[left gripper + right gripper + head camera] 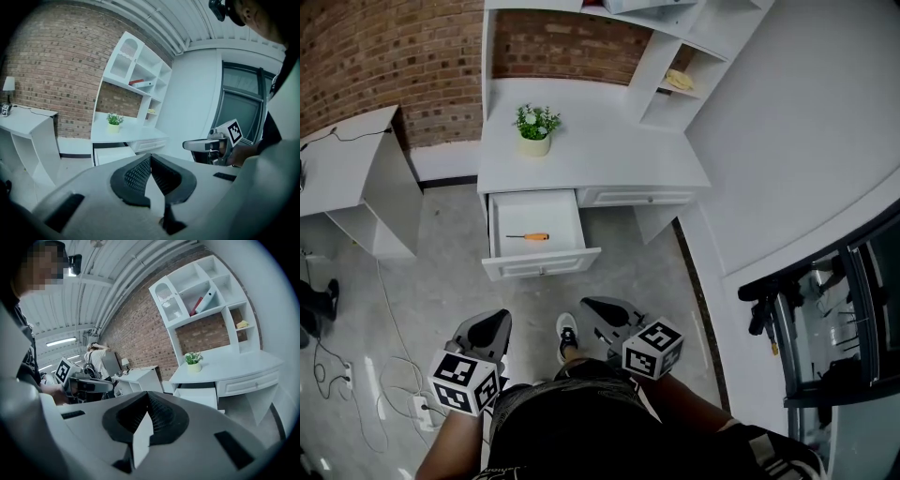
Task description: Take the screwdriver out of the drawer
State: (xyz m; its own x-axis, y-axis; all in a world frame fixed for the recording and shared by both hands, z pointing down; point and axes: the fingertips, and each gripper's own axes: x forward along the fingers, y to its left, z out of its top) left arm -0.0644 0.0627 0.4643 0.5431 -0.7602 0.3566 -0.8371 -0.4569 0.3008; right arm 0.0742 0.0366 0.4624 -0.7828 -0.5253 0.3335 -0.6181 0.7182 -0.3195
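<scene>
An orange-handled screwdriver [530, 236] lies alone in the open top-left drawer [536, 202] of the white desk [591, 150]. Both grippers hang low near the person's body, well short of the drawer. My left gripper [499, 319] is shut with nothing between its pads, and so is my right gripper [589, 303]. In the left gripper view the left gripper [149, 157] points toward the drawer [112, 153], with the right gripper [206, 145] beside it. In the right gripper view the right gripper [149, 394] faces the same drawer [199, 397]; the screwdriver is hidden there.
A small potted plant [534, 129] stands on the desktop under white shelves [675, 66]. A white side table [352, 164] sits at left, with cables and a power strip [419, 408] on the floor. A dark window frame [825, 309] is at right. Another person [98, 359] stands far off.
</scene>
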